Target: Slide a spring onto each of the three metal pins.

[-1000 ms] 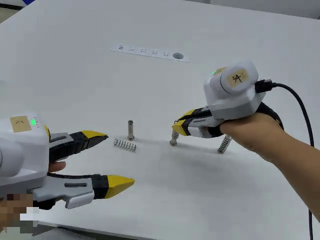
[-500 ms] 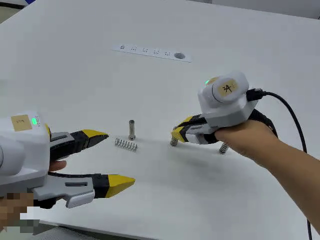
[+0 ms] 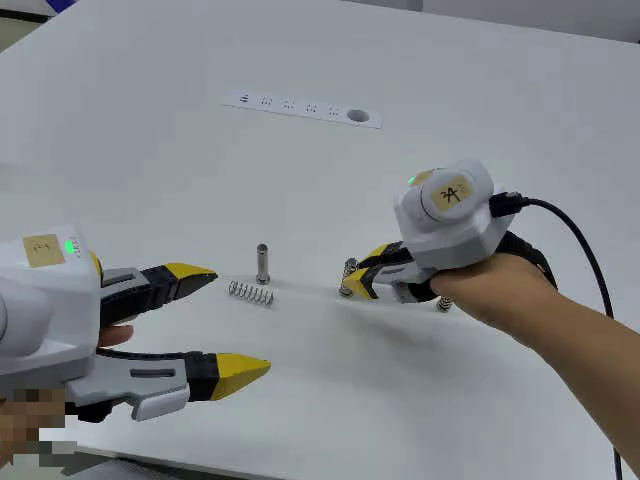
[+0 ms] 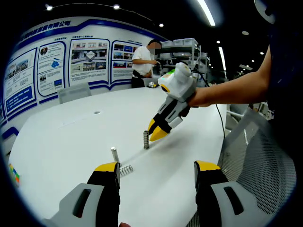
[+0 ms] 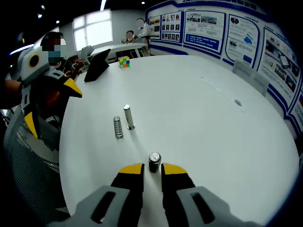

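Yellow-tipped right gripper (image 5: pixel 151 171), jaws nearly closed, perhaps pinches the sprung pin (image 5: pixel 154 161); left gripper (image 4: pixel 156 166) gapes empty.

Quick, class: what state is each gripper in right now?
Left gripper: open, empty.
Right gripper: jaws narrowed at the sprung pin; whether it grips cannot be told.

This is a company meeting or showroom space. A large white oval table (image 3: pixel 150 120) has a flush white socket strip (image 3: pixel 300 106) set into its top, and a grey mesh office chair (image 4: pixel 258 156) stands beside it. Blue-and-white printed information panels (image 4: pixel 90 54) line the curved wall under long ceiling strip lights (image 4: pixel 206 12).
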{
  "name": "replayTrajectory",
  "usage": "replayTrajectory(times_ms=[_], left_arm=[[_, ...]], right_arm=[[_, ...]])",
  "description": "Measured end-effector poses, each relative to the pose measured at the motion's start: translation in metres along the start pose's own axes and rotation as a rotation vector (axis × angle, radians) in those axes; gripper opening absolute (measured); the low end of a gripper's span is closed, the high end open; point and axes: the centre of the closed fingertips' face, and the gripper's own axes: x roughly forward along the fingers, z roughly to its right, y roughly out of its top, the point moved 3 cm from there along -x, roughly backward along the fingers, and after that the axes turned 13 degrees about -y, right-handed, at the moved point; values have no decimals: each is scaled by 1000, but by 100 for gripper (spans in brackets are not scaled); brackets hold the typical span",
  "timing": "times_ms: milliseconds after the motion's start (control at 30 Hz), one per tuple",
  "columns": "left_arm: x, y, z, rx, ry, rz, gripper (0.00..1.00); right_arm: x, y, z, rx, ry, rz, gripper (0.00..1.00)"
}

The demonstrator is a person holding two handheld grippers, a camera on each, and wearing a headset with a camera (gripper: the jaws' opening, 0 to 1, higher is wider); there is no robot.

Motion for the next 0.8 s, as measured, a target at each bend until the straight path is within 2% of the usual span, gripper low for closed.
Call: replayTrajectory(times_ms=[200, 267, 400, 600, 733, 800], left_arm=[[0, -1, 1, -1, 0, -1, 65], [0, -1, 1, 0, -1, -2, 65], [0, 0, 1, 0, 0, 1, 65], [-1, 0, 2, 2, -1, 0, 65], [-2, -1, 2, 1, 2, -1, 65], [-3, -1, 1, 2, 5, -2, 65]], right_arm=[[-5, -13, -5, 7, 3, -19, 15], [-8, -15, -11, 7, 10, -24, 15], [-14, -14, -32, -29, 44, -21, 15], [-15, 11, -54, -73, 84, 26, 15], [-8, 29, -64, -113, 102, 54, 15], [-3, 32, -67, -121, 108, 55, 15]])
